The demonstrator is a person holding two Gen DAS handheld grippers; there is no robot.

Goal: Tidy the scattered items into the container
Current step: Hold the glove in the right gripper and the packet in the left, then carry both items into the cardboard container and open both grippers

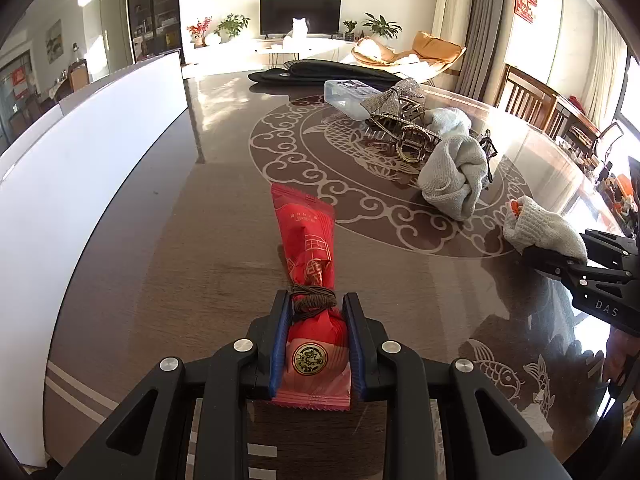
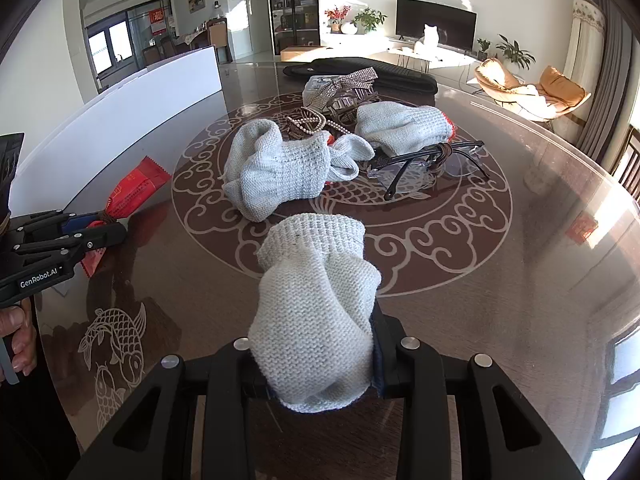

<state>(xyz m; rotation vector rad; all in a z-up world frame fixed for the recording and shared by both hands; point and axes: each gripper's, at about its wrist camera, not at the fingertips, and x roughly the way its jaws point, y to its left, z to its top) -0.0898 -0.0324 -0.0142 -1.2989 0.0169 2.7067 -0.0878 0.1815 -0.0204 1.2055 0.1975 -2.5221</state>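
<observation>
My left gripper (image 1: 316, 312) is shut on a red snack packet (image 1: 308, 248) with a brown hair tie (image 1: 314, 303) wrapped round it, held just above the table; it also shows in the right wrist view (image 2: 132, 192). My right gripper (image 2: 316, 344) is shut on a rolled white knit glove (image 2: 316, 304), seen in the left wrist view (image 1: 540, 228) too. The white container (image 1: 80, 184) stands along the left, also in the right wrist view (image 2: 132, 108). More gloves (image 2: 280, 168) (image 2: 400, 124), black glasses (image 2: 424, 164) and hair clips (image 1: 400, 120) lie mid-table.
The brown glass-topped table (image 2: 500, 280) bears a fish pattern. A clear plastic box (image 1: 348, 96) and a black pad (image 1: 328, 70) lie at the far end. Wooden chairs (image 1: 532, 100) stand to the right. A living room with a TV lies beyond.
</observation>
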